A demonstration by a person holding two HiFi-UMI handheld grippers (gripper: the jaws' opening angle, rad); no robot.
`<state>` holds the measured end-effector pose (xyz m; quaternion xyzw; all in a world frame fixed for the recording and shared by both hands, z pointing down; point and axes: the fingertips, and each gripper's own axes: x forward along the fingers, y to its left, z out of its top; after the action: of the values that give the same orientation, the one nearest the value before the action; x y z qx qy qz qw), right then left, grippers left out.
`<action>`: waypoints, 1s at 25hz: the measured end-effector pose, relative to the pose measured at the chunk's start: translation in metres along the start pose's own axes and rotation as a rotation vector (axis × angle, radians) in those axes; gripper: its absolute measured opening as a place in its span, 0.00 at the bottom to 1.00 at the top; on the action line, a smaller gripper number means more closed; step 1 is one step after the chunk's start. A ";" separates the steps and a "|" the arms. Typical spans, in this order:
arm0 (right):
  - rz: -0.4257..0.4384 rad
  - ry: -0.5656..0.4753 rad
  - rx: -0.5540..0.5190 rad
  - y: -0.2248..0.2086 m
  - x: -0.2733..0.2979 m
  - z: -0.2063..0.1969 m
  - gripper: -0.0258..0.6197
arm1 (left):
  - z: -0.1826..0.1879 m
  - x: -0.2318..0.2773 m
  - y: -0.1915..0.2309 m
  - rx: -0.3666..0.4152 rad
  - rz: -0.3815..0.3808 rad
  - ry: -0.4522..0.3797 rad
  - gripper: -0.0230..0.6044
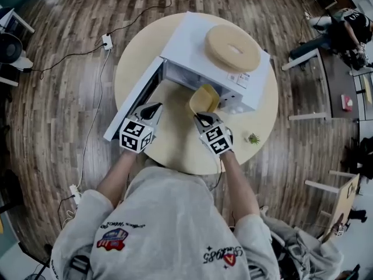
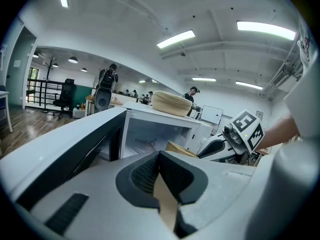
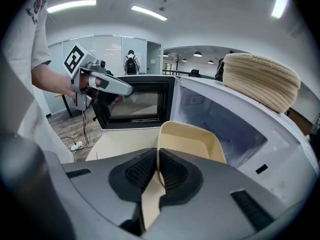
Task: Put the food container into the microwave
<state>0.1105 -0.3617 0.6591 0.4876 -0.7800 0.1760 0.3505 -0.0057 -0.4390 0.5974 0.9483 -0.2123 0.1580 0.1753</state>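
A white microwave (image 1: 192, 48) stands on the round table (image 1: 175, 150) with its door (image 1: 133, 101) swung open to the left. My right gripper (image 1: 201, 117) is shut on the rim of a beige food container (image 1: 204, 100), held tilted at the mouth of the cavity. In the right gripper view the container (image 3: 190, 141) rises just past the shut gripper (image 3: 158, 156), in front of the cavity (image 3: 225, 124). My left gripper (image 1: 156, 107) hovers beside the open door, jaws together with nothing in them. In the left gripper view that gripper (image 2: 159, 156) faces the cavity (image 2: 150, 136).
A round woven pad (image 1: 232, 46) lies on top of the microwave. A small green thing (image 1: 253, 138) sits at the table's right edge. Cables and a power strip (image 1: 107, 41) run across the wooden floor. Desks and people are farther off.
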 end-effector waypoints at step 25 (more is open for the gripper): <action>-0.057 0.056 -0.288 -0.053 0.079 0.026 0.09 | -0.041 -0.051 0.028 -0.170 0.289 -0.004 0.04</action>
<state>0.1259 -0.4524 0.6944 0.4489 -0.7730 0.0658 0.4433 -0.0716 -0.4292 0.6222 0.8899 -0.3595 0.1613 0.2299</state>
